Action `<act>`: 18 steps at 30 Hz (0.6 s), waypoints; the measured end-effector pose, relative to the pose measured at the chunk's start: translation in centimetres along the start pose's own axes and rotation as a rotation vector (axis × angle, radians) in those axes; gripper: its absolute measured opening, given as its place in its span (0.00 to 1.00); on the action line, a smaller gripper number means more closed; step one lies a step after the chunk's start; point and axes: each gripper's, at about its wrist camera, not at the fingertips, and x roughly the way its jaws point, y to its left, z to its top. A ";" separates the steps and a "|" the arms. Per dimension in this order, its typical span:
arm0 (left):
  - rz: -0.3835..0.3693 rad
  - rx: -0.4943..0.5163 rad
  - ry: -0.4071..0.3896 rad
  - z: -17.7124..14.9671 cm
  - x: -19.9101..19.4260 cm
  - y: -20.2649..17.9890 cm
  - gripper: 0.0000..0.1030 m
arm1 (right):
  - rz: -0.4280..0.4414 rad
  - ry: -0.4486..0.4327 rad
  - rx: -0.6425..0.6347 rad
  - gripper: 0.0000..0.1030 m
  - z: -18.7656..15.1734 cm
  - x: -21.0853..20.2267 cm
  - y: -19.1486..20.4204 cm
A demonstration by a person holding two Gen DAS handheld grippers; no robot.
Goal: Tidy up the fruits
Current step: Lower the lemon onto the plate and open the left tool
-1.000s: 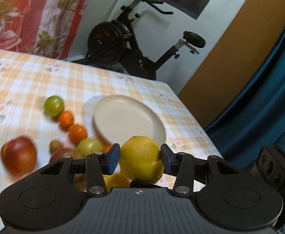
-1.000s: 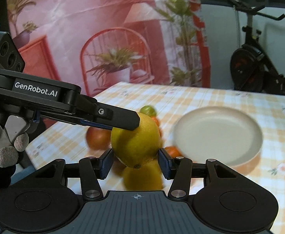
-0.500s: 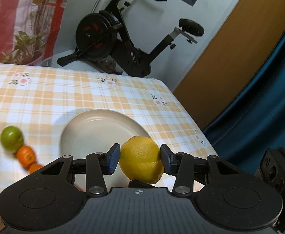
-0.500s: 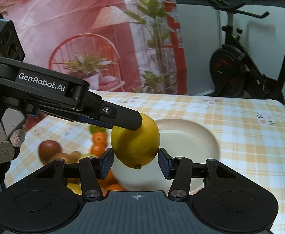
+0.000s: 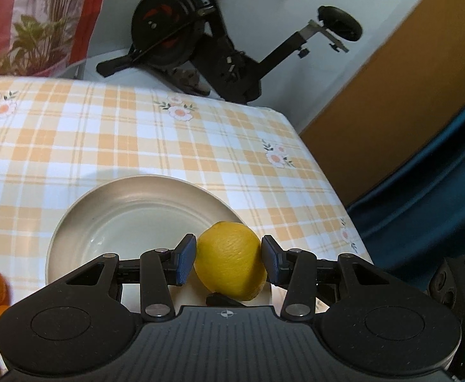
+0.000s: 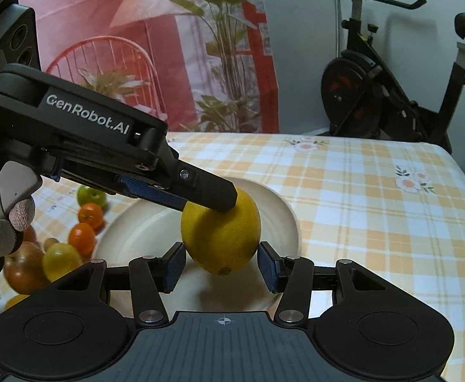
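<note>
One yellow lemon (image 5: pixel 229 261) (image 6: pixel 223 235) hangs just above the near part of a beige plate (image 5: pixel 73 222) (image 6: pixel 283 210). Both grippers grip it. My left gripper (image 5: pixel 228 261) is shut on its sides; in the right wrist view it (image 6: pixel 219 203) comes in from the left, its upper finger lying on top of the lemon. My right gripper (image 6: pixel 221 267) is shut on the lemon lower down, blue pads on both flanks. Left of the plate lie a green apple (image 6: pixel 90 195), two oranges (image 6: pixel 89 215), a red apple (image 6: pixel 22 267) and a yellow-green fruit (image 6: pixel 61 261).
The table has an orange checked cloth (image 5: pixel 137 146); its right edge (image 5: pixel 328 191) drops off beside a teal curtain (image 5: pixel 423 191). An exercise bike (image 6: pixel 375 95) stands behind the table. A gloved hand (image 6: pixel 6 226) holds the left gripper.
Both grippers have carried the lemon from above the fruit pile rightwards to above the plate and a little lower. The grip on the lemon is unchanged.
</note>
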 end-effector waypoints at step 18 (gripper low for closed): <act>0.046 -0.030 0.001 0.6 2.4 -0.1 0.43 | -0.099 -0.002 -0.045 0.44 0.2 1.4 -0.5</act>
